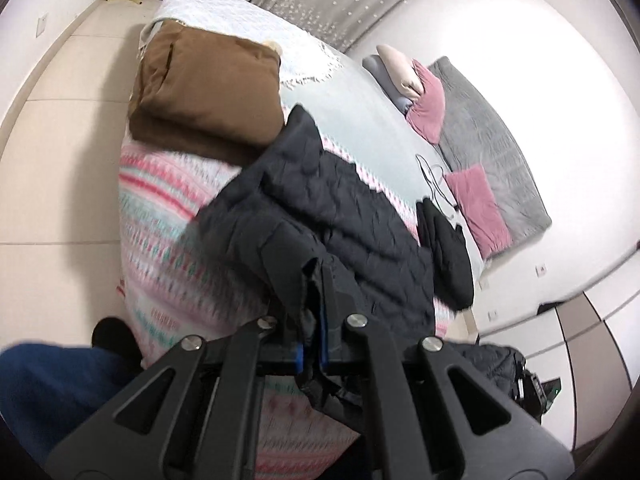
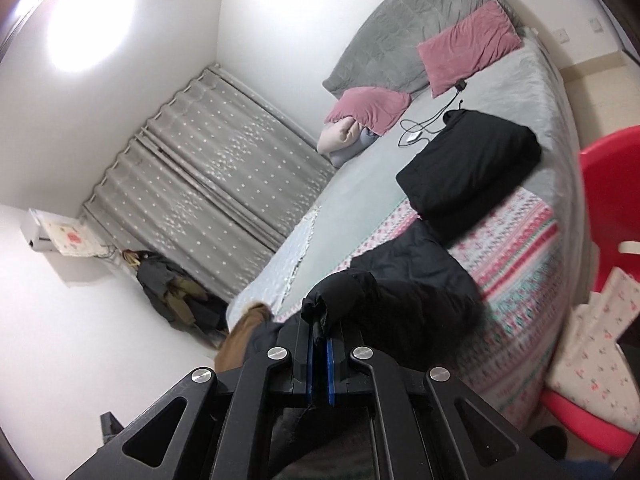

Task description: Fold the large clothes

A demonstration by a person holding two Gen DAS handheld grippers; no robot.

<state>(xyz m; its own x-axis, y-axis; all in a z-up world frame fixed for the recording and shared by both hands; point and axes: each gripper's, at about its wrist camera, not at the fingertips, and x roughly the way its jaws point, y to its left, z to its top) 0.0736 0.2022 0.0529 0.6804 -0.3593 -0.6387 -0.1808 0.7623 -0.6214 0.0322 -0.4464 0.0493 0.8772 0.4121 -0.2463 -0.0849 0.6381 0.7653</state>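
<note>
A dark quilted jacket [image 1: 320,200] lies across the patterned pink blanket [image 1: 160,216] at the foot of the bed. My left gripper [image 1: 316,276] is shut on one edge of that jacket, which hangs lifted off the blanket. In the right wrist view the same jacket [image 2: 408,276] bunches in front of my right gripper [image 2: 319,328], shut on a pinch of its fabric. A folded brown garment [image 1: 208,88] rests beyond the jacket on the left. A folded black garment [image 2: 472,172] sits further up the bed.
Pink pillows [image 2: 468,44], a grey headboard cushion [image 1: 492,144] and a charger cable [image 2: 424,124] lie at the bed's head. A red chair [image 2: 608,208] with floral cloth stands right of the bed. The person's blue-clad leg [image 1: 52,396] is beside the tiled floor [image 1: 60,160]. Grey curtains [image 2: 208,168] hang beyond.
</note>
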